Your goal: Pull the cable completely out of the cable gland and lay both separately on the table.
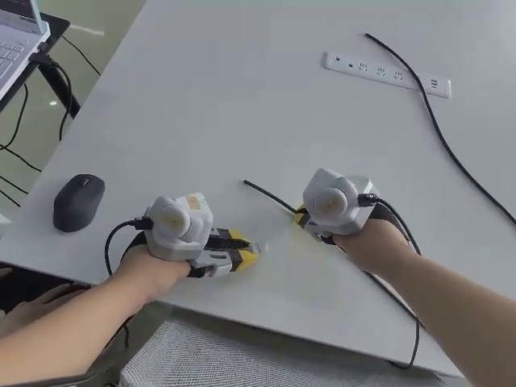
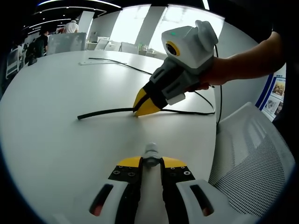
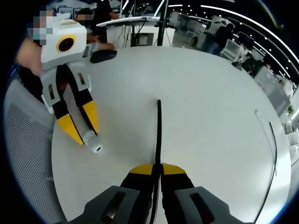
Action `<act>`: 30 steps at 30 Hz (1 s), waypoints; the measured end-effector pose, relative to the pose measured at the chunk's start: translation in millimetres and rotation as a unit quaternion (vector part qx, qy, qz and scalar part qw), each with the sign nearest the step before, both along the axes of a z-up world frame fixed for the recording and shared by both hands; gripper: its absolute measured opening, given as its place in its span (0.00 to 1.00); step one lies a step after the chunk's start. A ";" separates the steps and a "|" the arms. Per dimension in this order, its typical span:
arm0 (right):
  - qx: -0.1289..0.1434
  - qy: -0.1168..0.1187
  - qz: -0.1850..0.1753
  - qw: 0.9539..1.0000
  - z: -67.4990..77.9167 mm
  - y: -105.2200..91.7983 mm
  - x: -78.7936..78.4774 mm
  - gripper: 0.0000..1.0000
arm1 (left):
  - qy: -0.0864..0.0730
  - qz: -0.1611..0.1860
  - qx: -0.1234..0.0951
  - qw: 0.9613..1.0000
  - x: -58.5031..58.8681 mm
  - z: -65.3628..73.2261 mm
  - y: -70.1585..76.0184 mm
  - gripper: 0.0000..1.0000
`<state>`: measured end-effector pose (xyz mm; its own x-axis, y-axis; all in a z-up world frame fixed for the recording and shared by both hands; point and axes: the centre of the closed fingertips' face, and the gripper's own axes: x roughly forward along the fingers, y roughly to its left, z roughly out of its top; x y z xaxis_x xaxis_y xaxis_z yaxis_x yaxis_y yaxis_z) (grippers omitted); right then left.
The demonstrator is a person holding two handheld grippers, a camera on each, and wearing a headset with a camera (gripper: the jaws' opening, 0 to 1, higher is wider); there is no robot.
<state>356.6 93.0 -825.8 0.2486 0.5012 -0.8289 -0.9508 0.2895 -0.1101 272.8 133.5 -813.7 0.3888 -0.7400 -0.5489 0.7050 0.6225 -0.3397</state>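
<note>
While our left tool (image 2: 152, 162) pinches the cable gland (image 2: 151, 150) and our right tool (image 3: 157, 167) clamps the black cable (image 3: 159, 126), the two sit apart over the tabletop (image 1: 242, 97). Pulling out looks done; we judge laying both down remains.

White table (image 1: 242, 97), white power strip (image 1: 387, 73) flat near far edge, black cord (image 1: 451, 151) running past strip along right side, dark mouse (image 1: 78, 201) near left edge, thin black cable (image 1: 270, 196) lying at centre front.
</note>
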 end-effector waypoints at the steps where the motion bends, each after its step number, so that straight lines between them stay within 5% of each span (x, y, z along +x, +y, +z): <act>1: 0.000 0.001 0.000 1.000 -0.5 -0.1 0.3 0.00 | -0.001 0.000 0.000 1.000 -0.3 -0.1 -0.2 0.16; 18: 0.004 0.013 -0.024 1.000 0.9 -2.3 4.0 0.07 | 0.007 0.010 -0.006 1.000 -0.6 0.8 -4.5 0.19; 30: 0.046 0.019 -0.045 0.998 27.2 -5.0 2.9 0.14 | 0.010 0.038 -0.015 0.999 -1.3 8.6 1.6 0.32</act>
<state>359.5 88.0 -798.6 0.2656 0.5524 -0.7902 -0.9232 0.3818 -0.0434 271.4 135.1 -805.1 0.4343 -0.7244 -0.5354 0.6489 0.6638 -0.3719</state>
